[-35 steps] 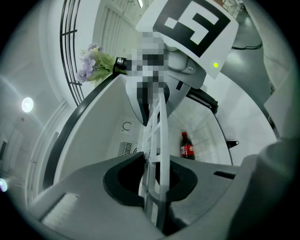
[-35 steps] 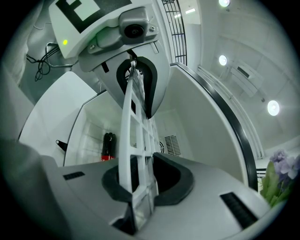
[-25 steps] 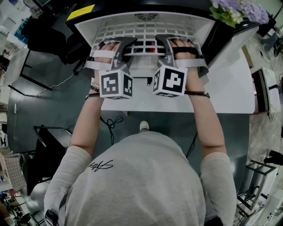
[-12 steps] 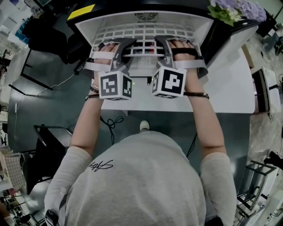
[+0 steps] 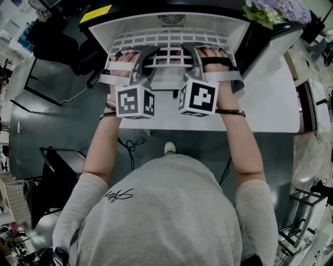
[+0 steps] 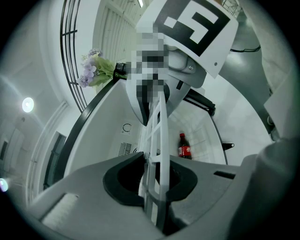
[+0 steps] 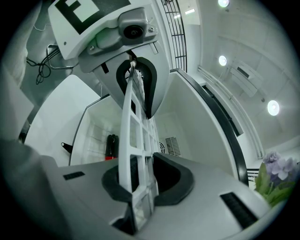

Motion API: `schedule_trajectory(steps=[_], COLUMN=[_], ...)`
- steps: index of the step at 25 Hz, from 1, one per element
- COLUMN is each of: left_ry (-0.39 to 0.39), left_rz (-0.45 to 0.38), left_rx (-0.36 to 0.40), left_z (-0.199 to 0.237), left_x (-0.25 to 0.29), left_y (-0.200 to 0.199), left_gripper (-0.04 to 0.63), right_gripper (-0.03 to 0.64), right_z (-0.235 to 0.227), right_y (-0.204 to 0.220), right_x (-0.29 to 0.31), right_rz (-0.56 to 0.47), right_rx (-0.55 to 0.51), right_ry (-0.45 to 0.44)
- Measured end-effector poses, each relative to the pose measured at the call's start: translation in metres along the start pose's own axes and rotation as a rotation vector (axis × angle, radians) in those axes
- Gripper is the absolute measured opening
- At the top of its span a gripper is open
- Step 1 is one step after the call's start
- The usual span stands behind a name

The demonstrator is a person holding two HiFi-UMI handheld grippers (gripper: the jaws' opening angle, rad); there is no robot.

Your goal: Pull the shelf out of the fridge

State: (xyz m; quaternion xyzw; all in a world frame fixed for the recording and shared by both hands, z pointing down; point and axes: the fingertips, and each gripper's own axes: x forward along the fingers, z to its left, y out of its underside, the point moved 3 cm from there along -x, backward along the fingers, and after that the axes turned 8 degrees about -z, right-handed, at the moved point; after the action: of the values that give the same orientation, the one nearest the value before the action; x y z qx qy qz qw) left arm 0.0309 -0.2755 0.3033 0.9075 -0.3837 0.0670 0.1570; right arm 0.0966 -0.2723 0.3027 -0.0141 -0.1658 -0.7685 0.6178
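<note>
Shelf point(image 5: 166, 39): smooth white plastic grid. Fridge point(image 5: 237, 31) walls: glossy white. Left tongs point(image 6: 154, 169), right tongs point(image 7: 140, 180): matt grey plastic.

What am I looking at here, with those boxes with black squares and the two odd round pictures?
There is no robot here. A person, seen from above by a camera on the head, holds a tool in each hand. The patterned cubes are part of these tools. The two round pictures come from a camera riding on each tool, looking along its jaws. The left hand-held gripper and the right hand-held gripper are both clamped on the front of a white grid shelf inside an open fridge. A dark bottle with a red label shows beyond the shelf. Purple flowers show by the fridge's right corner.
</note>
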Motion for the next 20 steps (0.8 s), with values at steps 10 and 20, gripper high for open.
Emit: schedule_trajectory(steps=[10, 20], left_ry=[0.002, 0.0], left_rz=[0.0, 0.002], left_rx=[-0.002, -0.002], left_z=[-0.0014, -0.0032], left_x=[-0.0035, -0.0082], left_y=[-0.0023, -0.005], left_gripper=[0.048, 0.048], right_gripper=[0.05, 0.049], right_z=[0.0013, 0.0028], right_y=[-0.0015, -0.0039], right_x=[-0.003, -0.0087], right_rz=[-0.005, -0.004], right_rx=[-0.003, -0.001], right_ry=[0.004, -0.001])
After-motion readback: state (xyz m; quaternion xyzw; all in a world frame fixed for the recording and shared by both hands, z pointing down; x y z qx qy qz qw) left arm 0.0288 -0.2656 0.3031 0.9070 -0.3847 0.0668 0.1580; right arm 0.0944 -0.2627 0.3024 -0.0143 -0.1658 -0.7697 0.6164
